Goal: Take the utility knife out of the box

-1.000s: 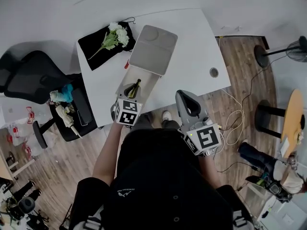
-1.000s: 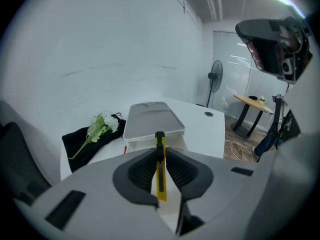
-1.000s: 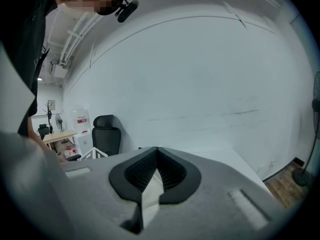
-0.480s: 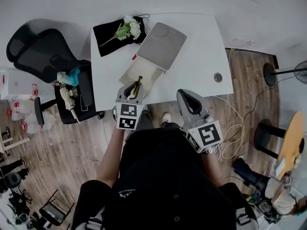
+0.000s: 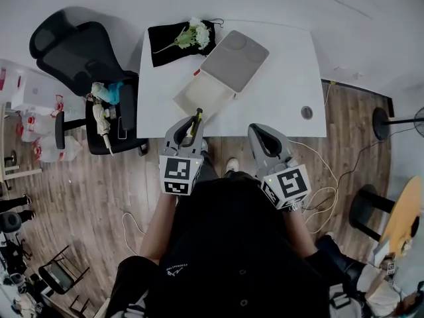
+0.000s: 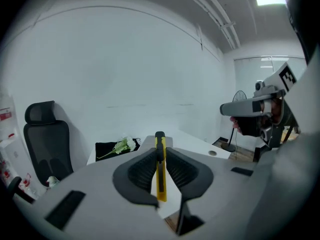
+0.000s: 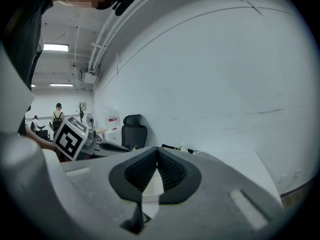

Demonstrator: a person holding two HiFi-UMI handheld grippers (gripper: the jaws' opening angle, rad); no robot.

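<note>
1. At the lower middle of the head view, the left tool [image 5: 187, 128] is clamped on the utility knife [image 5: 197, 119]. The knife sits just below the near wall of the open box [image 5: 187, 105] in the frame and looks clear of it.
2. Seen from the left gripper view, the ribbed dark pads [image 6: 142, 171] pinch the knife by its flat sides. It stands on edge, its black tip poking past the jaws and its yellow tail hanging below them.
3. To the lower right of centre, the right tool [image 5: 265, 138] has its jaw tips together with nothing between them. It is beside the left tool and touches nothing on the desk [image 5: 285, 78].
4. Step in hand, as I judge it: the knife is out of the box, so the taking-out is all but done and only the carry remains.
5. The next move likely calls for keeping the narrow grip firm so the slim body does not pivot. A bare patch of desk then has to be picked to lay it flat before the jaws part.
6. Materials and shapes:
   - The knife is a thin, flat yellow plastic bar with a black slider strip.
   - The box is a shallow white rectangle with plain walls, its pale grey lid [image 5: 235, 59] with rounded corners lying open behind it.
   - At upper left, a soft black cloth [image 5: 165, 45] carries white flowers [image 5: 197, 34].
   - The desk top is smooth and white.
</note>
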